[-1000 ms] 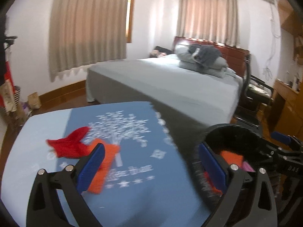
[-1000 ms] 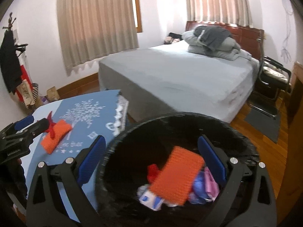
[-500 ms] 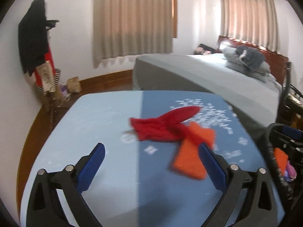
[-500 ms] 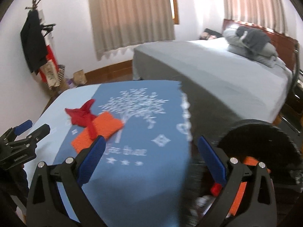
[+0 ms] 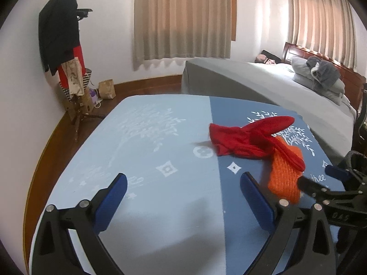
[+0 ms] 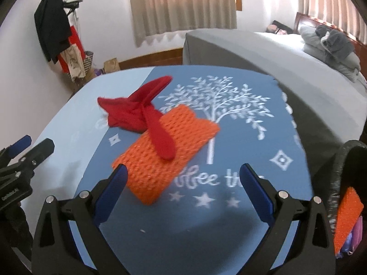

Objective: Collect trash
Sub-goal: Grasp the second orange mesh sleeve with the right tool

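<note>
An orange knitted pad (image 6: 165, 153) lies on the blue table cloth (image 6: 240, 183), with a red cloth (image 6: 137, 112) draped over its far end. In the left wrist view the red cloth (image 5: 250, 137) and orange pad (image 5: 284, 174) lie to the right. My right gripper (image 6: 183, 183) is open and empty, just short of the pad's near end. My left gripper (image 5: 183, 192) is open and empty over bare cloth, left of the items. A black bin (image 6: 344, 183) at the right edge holds another orange pad (image 6: 348, 220) and other scraps.
A grey bed (image 5: 275, 91) stands behind the table on the right. A coat stand (image 5: 62, 45) with bags is at the far left wall. The right gripper (image 5: 321, 188) shows at the left wrist view's right edge.
Both grippers have swung left from the bin toward the table. The right gripper has come close to the orange pad; the bin has slid to the right edge.
</note>
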`<state>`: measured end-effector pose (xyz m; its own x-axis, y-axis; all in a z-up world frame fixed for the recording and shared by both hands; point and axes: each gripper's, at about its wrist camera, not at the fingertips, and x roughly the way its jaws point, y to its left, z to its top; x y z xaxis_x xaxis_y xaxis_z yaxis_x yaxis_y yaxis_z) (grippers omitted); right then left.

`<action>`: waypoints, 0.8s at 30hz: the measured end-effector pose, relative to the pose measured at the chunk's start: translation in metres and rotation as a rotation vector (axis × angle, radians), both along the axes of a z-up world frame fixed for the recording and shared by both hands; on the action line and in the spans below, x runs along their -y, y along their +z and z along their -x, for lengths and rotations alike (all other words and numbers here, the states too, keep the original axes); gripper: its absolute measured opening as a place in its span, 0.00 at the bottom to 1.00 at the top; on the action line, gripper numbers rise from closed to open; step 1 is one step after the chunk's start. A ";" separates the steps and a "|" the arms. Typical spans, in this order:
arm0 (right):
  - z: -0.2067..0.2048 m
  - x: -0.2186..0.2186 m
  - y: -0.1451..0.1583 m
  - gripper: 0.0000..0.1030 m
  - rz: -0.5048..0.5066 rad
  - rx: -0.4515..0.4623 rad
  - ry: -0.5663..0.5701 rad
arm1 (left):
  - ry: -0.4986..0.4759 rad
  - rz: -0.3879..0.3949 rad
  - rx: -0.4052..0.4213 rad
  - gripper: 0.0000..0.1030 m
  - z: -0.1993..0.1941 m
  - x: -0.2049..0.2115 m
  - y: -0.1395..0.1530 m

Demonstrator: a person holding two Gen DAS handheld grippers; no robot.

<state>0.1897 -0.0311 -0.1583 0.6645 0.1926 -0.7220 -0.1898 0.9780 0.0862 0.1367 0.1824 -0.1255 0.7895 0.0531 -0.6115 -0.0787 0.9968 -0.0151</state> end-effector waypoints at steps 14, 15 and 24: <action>-0.012 -0.003 -0.019 0.92 0.052 -0.073 -0.019 | 0.010 0.019 0.000 0.94 -0.002 -0.004 0.002; -0.012 0.000 -0.019 0.92 0.057 -0.072 -0.028 | 0.009 0.019 0.000 0.94 -0.002 -0.004 0.002; -0.012 0.043 -0.017 0.92 0.052 -0.066 -0.122 | -0.010 0.024 -0.002 0.94 -0.003 0.005 0.002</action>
<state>0.2018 -0.0741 -0.1751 0.6313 0.0740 -0.7720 -0.0645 0.9970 0.0428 0.1395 0.1776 -0.1235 0.7887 0.0310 -0.6140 -0.0692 0.9969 -0.0386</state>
